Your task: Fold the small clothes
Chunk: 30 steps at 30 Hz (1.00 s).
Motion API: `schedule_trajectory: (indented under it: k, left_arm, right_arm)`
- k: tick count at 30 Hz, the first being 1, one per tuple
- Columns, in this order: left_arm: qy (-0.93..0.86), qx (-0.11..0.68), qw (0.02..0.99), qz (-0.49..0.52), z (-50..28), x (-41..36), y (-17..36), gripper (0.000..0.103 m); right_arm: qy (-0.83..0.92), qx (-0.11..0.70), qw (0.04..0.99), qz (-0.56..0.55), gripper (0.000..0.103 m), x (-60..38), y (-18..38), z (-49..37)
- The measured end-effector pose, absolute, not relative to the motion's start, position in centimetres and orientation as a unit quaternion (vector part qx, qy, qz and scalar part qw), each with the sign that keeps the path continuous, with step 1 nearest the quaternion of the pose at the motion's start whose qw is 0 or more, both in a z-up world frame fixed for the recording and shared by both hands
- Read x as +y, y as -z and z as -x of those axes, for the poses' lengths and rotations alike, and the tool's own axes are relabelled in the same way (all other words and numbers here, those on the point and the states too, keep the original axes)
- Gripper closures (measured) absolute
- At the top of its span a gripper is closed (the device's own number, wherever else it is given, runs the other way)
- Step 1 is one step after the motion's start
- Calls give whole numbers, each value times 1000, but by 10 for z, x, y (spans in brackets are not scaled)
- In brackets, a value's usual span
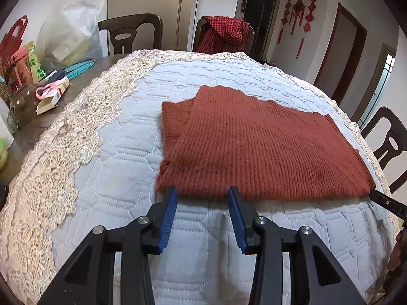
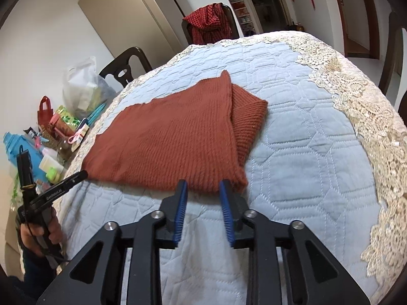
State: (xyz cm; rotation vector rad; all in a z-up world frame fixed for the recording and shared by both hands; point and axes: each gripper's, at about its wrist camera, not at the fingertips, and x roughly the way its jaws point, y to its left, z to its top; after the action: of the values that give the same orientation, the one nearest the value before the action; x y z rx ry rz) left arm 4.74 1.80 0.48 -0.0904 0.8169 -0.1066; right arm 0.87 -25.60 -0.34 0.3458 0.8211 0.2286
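A rust-red knitted sweater (image 1: 254, 139) lies folded flat on the pale blue quilted cover (image 1: 127, 152), with a folded part showing along its left side. My left gripper (image 1: 203, 192) stands open, its blue pads (image 1: 169, 213) at the sweater's near edge, close to its left corner. They press on nothing. In the right wrist view the same sweater (image 2: 173, 139) has a ribbed part sticking out on its right. My right gripper (image 2: 203, 186) is open too, tips at the near right corner. A hand (image 2: 35, 231) holds the left tool at the sweater's other near corner.
A cream lace border (image 1: 63, 152) rims the cover. Bags, boxes and a glass jar (image 1: 23, 106) crowd the table's left side, with a blue bottle (image 2: 17, 150) among them. Dark chairs (image 1: 129, 33) stand around, and one carries a red checked garment (image 1: 223, 33).
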Motion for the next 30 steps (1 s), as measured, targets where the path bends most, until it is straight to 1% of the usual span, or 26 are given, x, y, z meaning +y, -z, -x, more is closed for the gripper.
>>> schedule_trajectory:
  k: [6, 9, 11, 18, 25, 30]
  left_arm:
    - [56, 405, 910, 73, -39, 31, 2, 53]
    - [67, 401, 909, 97, -38, 38, 4, 52]
    - [74, 400, 906, 115, -40, 42, 4, 48]
    - [69, 396, 903, 152, -53, 51, 4, 48]
    - [58, 393, 897, 191, -68, 62, 6, 45]
    - [55, 389, 897, 202, -76, 64, 7, 45]
  right_arm:
    - [-114, 415, 884, -185, 72, -253, 14, 1]
    - [-116, 413, 881, -198, 67, -253, 14, 4]
    - [-117, 412, 880, -206, 64, -253, 14, 2]
    - [-110, 405, 874, -245, 63, -258, 17, -12]
    - [-105, 396, 864, -292, 63, -268, 19, -22]
    - [-98, 388, 863, -308, 63, -271, 19, -28]
